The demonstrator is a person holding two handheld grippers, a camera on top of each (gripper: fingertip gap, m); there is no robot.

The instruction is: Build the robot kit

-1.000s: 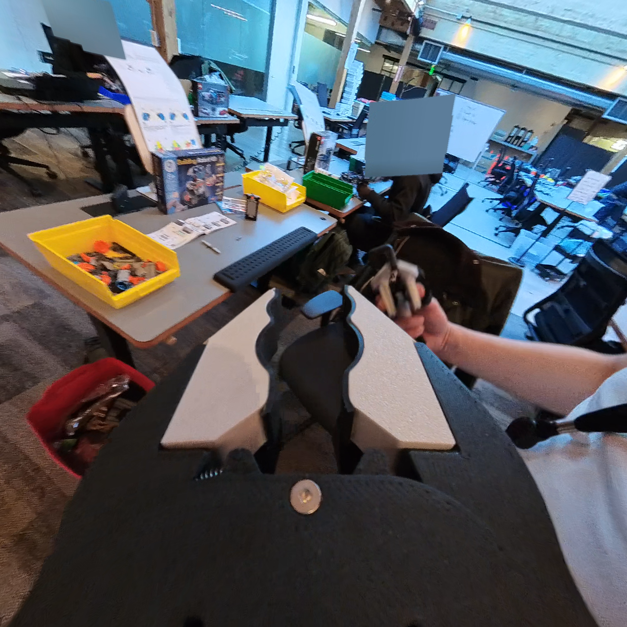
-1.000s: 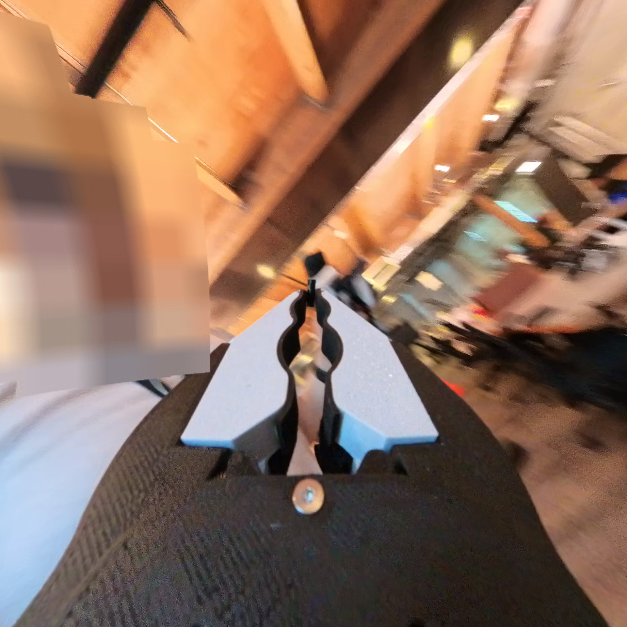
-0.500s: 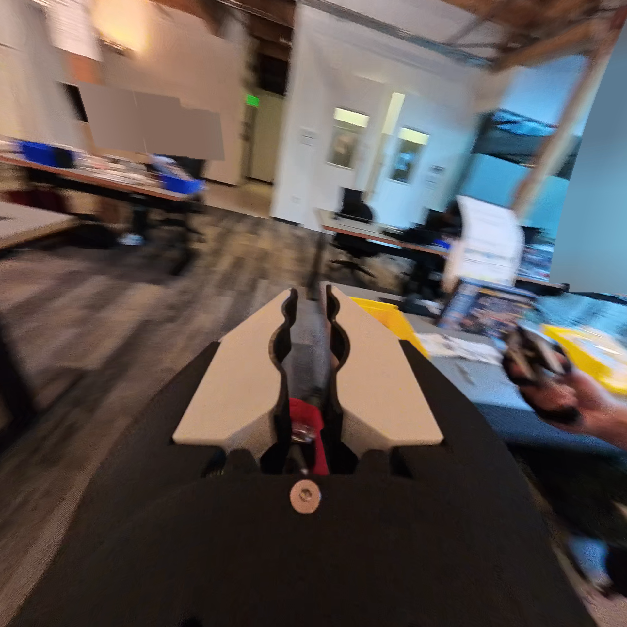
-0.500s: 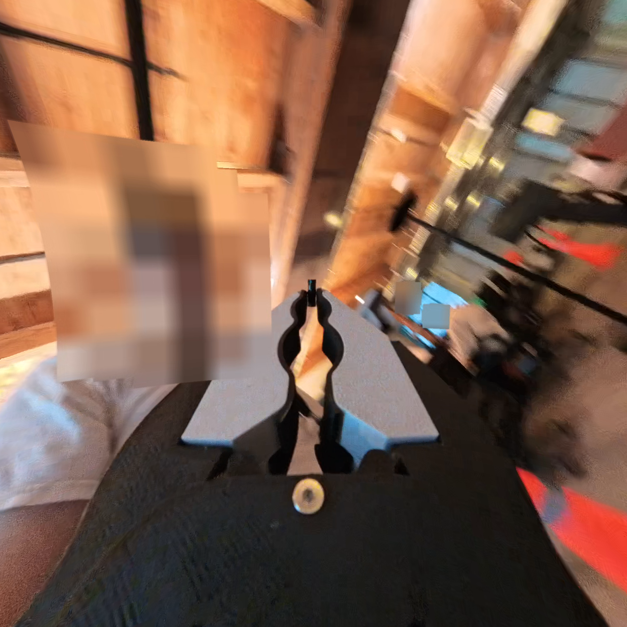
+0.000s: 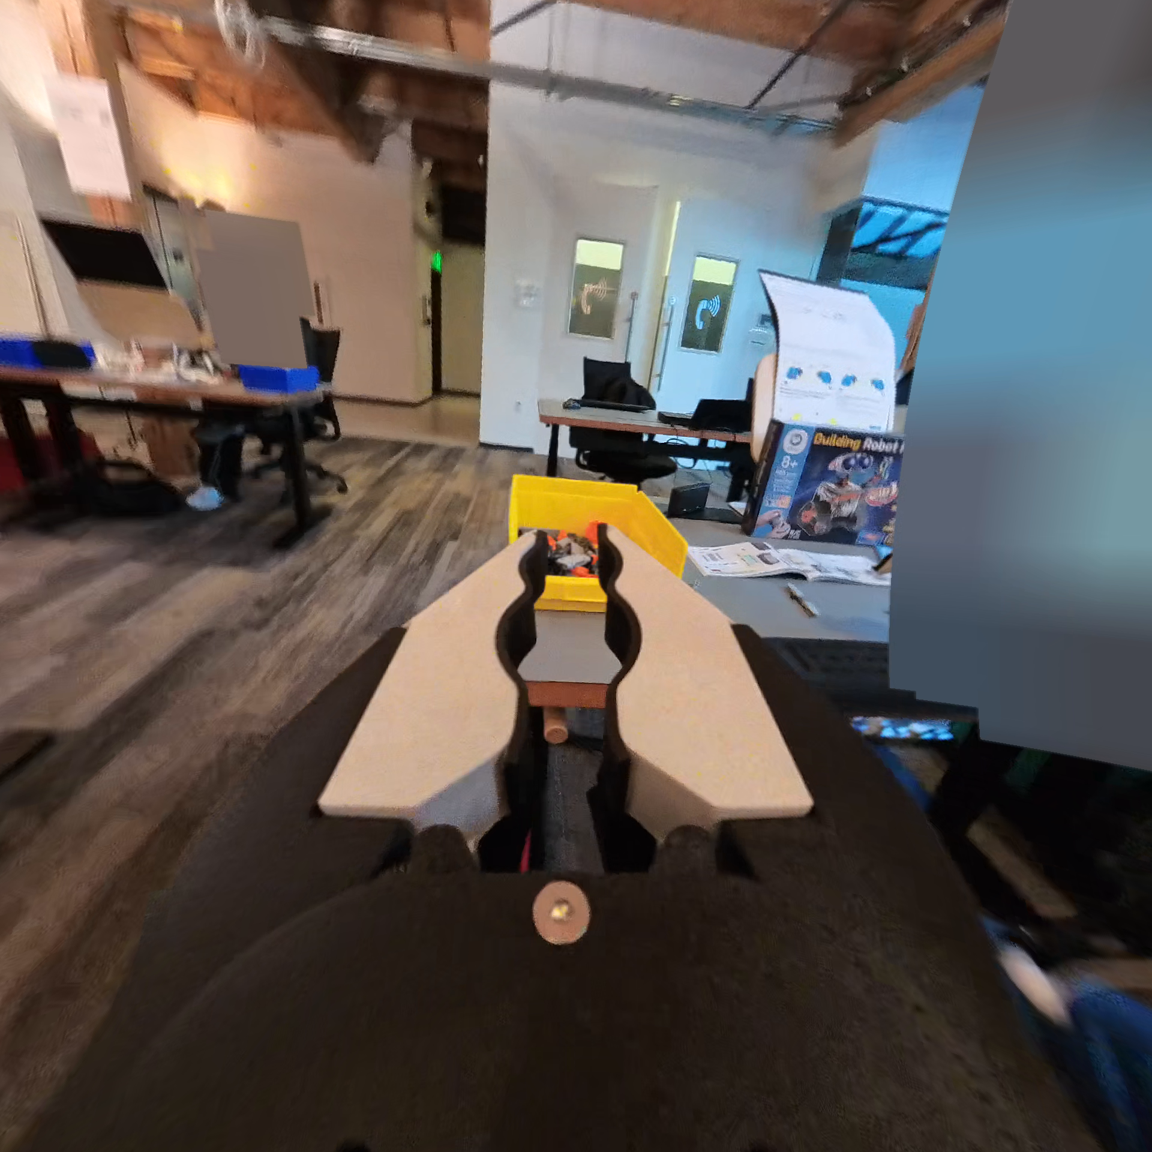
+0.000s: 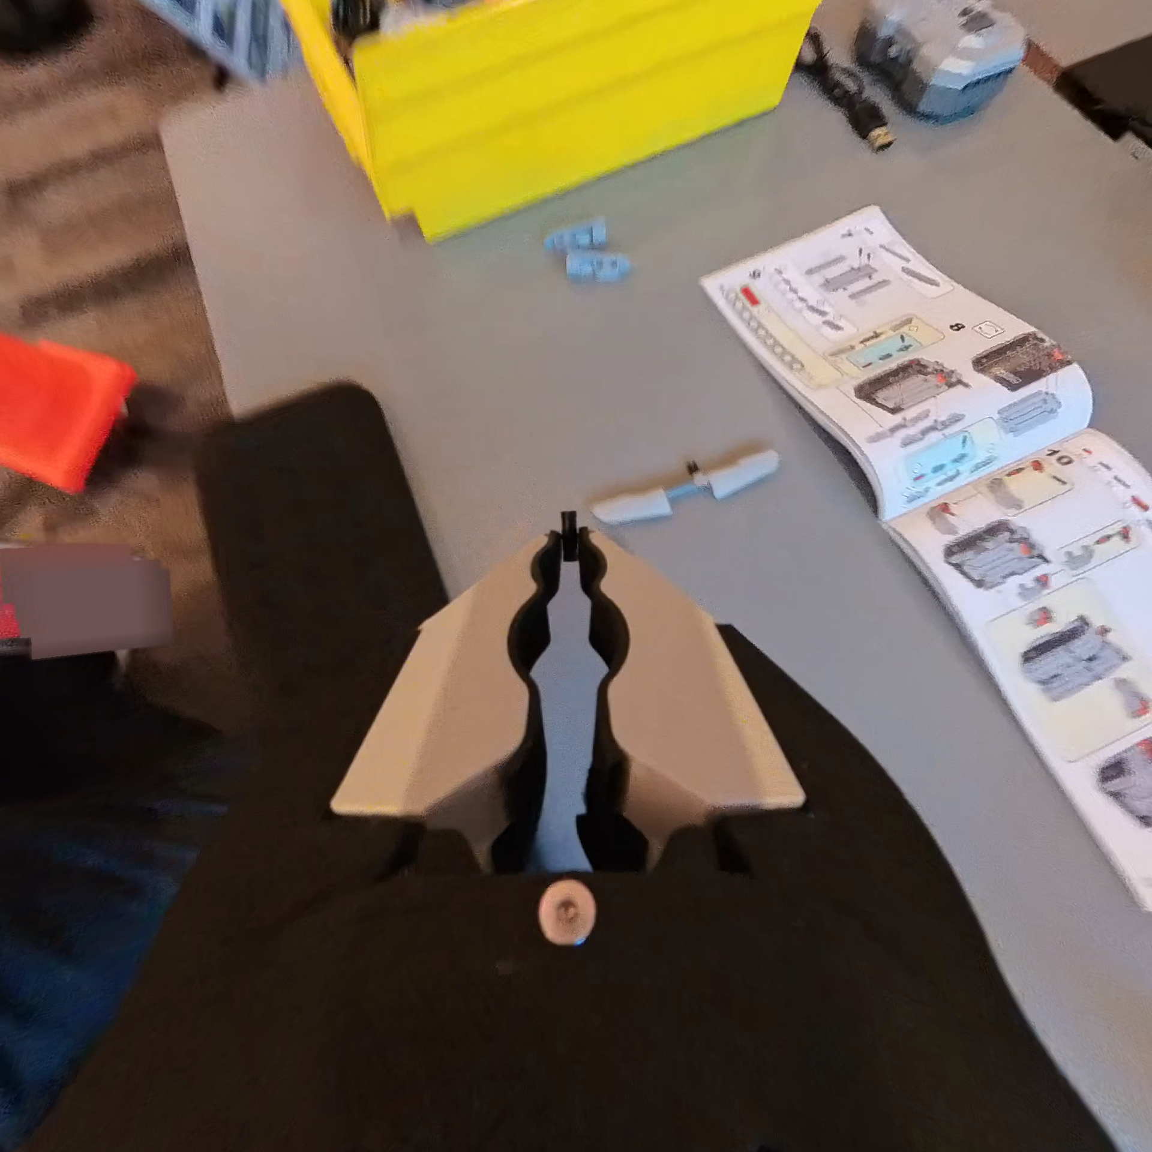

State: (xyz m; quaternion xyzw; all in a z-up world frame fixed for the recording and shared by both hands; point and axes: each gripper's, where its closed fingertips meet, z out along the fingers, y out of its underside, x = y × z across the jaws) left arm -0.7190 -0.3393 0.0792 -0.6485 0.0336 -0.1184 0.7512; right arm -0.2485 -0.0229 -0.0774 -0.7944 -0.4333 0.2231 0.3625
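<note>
My left gripper [image 5: 570, 536] is open and empty, its jaws a narrow gap apart. It is held in the air before the grey table's [image 5: 773, 601] end and points at a yellow bin [image 5: 629, 505] of small parts. My right gripper [image 6: 567, 541] is shut on a small black pin [image 6: 567, 541] that sticks out of its tips. It hovers over the grey table [image 6: 499, 386]. A grey two-winged piece on a short axle [image 6: 686, 487] lies just beyond and right of the tips. Two small blue-grey pieces [image 6: 587, 252] lie farther off by the yellow bin [image 6: 561, 112].
An open instruction booklet [image 6: 972, 474] lies at the right; it also shows in the left wrist view [image 5: 779, 560]. A toy robot box [image 5: 826, 486] stands behind it. A black padded rest [image 6: 299, 499] lies at the table's edge. A red bin [image 6: 56, 411] is on the floor. A grey device with a cable [image 6: 935, 43] lies at the far right. The gap from one gripper's tips to the other's is roughly 60 cm.
Both views swung round fast. The right one dropped from the ceiling to the table, still shut on the black pin. The left gripper's jaws stand closer together than a second ago.
</note>
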